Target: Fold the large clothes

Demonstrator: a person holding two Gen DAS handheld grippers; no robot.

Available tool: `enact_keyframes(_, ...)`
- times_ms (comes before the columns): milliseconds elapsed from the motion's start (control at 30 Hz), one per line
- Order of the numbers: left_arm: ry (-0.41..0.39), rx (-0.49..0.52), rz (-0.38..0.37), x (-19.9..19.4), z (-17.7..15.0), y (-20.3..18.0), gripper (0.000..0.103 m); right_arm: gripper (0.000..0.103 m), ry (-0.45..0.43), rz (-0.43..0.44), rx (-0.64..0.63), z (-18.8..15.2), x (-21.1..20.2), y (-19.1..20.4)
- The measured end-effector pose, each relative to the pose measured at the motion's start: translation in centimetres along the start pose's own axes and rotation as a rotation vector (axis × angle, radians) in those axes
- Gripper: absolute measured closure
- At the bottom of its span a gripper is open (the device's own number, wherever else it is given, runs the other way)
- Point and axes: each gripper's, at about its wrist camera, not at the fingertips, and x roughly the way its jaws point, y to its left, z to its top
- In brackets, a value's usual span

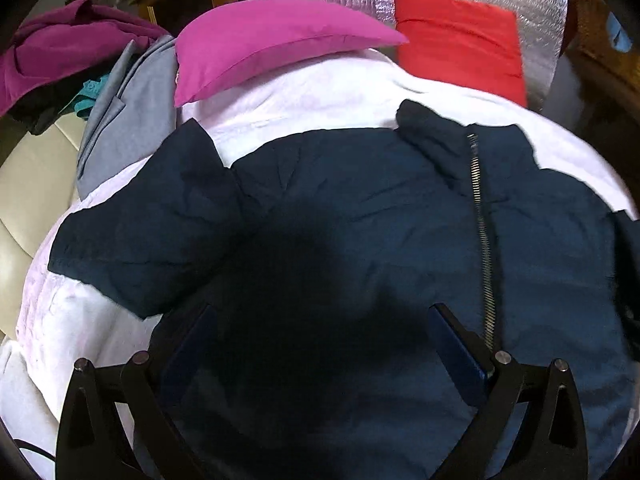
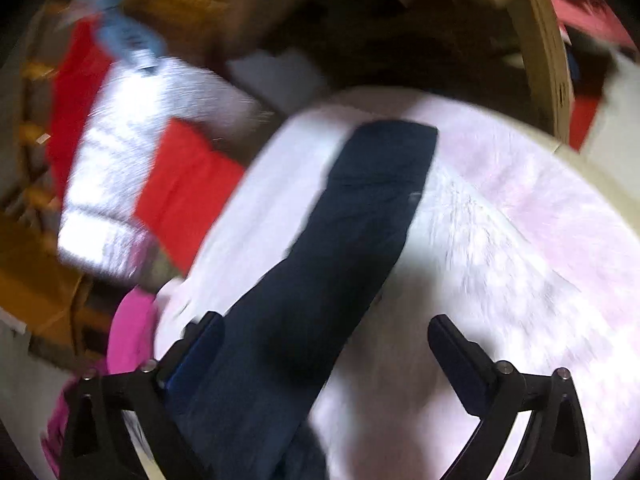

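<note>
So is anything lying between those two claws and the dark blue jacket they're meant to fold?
Nothing visible. The left gripper hangs open over the navy jacket body; the right gripper is open above its sleeve. The pillows lie farther back.

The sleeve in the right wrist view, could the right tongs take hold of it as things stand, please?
Probably yes: the right tongs are open above the sleeve, which lies flat on the white sheet with nothing over it.

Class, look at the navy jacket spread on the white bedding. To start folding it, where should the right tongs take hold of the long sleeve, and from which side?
Grip the cuff end of the sleeve. It lies flat and straight on the bedding, away from the jacket body, its far edge free. Come from above at that end with the open right tongs, one finger sliding under the edge.
</note>
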Motion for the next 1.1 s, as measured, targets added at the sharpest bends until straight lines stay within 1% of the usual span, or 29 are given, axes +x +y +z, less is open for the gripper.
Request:
enact_keyframes(33,0.000,0.008,0.005,0.6,-0.1,-0.2,0.000,0.009,-0.003,-0.032,0.026,0.9,1.6,-0.6)
enact_keyframes(67,0.001,0.019,0.007,1.2,-0.2,-0.4,0.000,0.010,-0.002,-0.046,0.043,1.5,2.6,-0.9)
enact_keyframes(133,0.015,0.039,0.015,2.0,-0.5,-0.6,0.000,0.015,-0.015,-0.070,0.050,2.6,4.7,-1.4)
enact_keyframes(167,0.037,0.048,0.017,2.5,-0.6,-0.7,0.000,0.016,-0.042,-0.082,0.032,3.1,5.0,-1.2)
enact_keyframes(200,0.068,0.055,0.010,3.1,-0.7,-0.8,0.000,0.019,-0.058,-0.090,0.021,3.2,5.2,-0.9)
enact_keyframes(233,0.087,0.056,0.004,3.6,-0.8,-0.9,0.000,0.031,-0.068,-0.096,0.012,3.4,5.4,-0.5)
enact_keyframes(267,0.101,0.053,-0.001,4.0,-1.0,-0.9,0.000,0.043,-0.059,-0.092,0.009,3.6,6.0,-0.4)
enact_keyframes(300,0.109,0.045,-0.008,4.3,-1.0,-0.8,0.000,0.064,-0.048,-0.099,0.015,3.7,6.6,-0.5)
enact_keyframes(333,0.108,0.040,-0.011,4.3,-1.1,-0.8,0.000,0.077,-0.053,-0.095,0.018,3.5,6.4,-0.4)
enact_keyframes(367,0.108,0.040,-0.013,4.4,-1.1,-0.9,0.000,0.085,-0.061,-0.066,0.021,3.4,6.2,-0.3)
enact_keyframes(433,0.107,0.032,-0.024,4.5,-1.4,-0.9,0.000,0.093,-0.092,-0.021,0.008,3.1,4.9,0.7)
enact_keyframes(500,0.105,0.023,-0.038,4.6,-1.7,-0.6,0.000,0.094,-0.138,0.002,-0.063,2.4,3.1,3.1)
enact_keyframes(567,0.134,0.032,-0.053,4.6,-1.6,-0.6,0.000,0.094,-0.165,0.029,-0.144,1.2,1.0,6.2)
enact_keyframes(633,0.182,0.030,-0.108,4.4,-1.0,0.2,0.000,0.094,-0.180,0.080,-0.232,-1.0,-1.3,9.5)
enact_keyframes(667,0.180,0.006,-0.130,4.1,-0.8,0.9,0.000,0.094,-0.188,0.109,-0.286,-2.4,-2.4,11.6)
enact_keyframes(700,0.157,-0.037,-0.138,3.3,-0.4,2.1,0.000,0.094,-0.188,0.141,-0.340,-4.0,-3.5,13.8)
enact_keyframes(733,0.122,-0.067,-0.127,2.4,-0.2,3.1,0.000,0.094,-0.182,0.165,-0.375,-5.3,-4.1,15.4)
enact_keyframes(767,0.084,-0.084,-0.111,1.5,0.1,4.0,0.000,0.094,-0.167,0.201,-0.427,-7.6,-4.8,17.8)
enact_keyframes(833,-0.037,-0.121,-0.048,-1.0,0.9,6.6,0.000,0.094,-0.136,0.247,-0.494,-11.3,-5.5,20.6)
enact_keyframes(900,-0.127,-0.151,-0.005,-2.9,1.3,8.8,0.000,0.094,-0.077,0.302,-0.550,-15.7,-5.4,23.3)
enact_keyframes(933,-0.159,-0.169,0.009,-3.5,1.8,10.3,0.000,0.094,-0.044,0.323,-0.567,-17.7,-4.9,24.4)
enact_keyframes(967,-0.184,-0.186,0.018,-4.0,1.8,11.5,0.000,0.094,-0.003,0.348,-0.586,-20.2,-4.2,25.5)
enact_keyframes(1000,-0.203,-0.208,0.026,-4.3,1.7,13.0,0.000,0.094,0.021,0.360,-0.599,-21.8,-3.7,26.2)
enact_keyframes(1033,-0.213,-0.230,0.035,-4.9,1.4,14.0,0.000,0.094,0.056,0.374,-0.609,-24.1,-2.7,27.0)
enact_keyframes(1067,-0.218,-0.256,0.042,-5.2,1.3,15.3,0.000,0.092,0.088,0.385,-0.604,-25.5,-2.0,27.3)
enact_keyframes(1100,-0.220,-0.273,0.042,-5.1,1.1,16.3,0.000,0.091,0.137,0.390,-0.591,-27.3,-0.6,27.5)
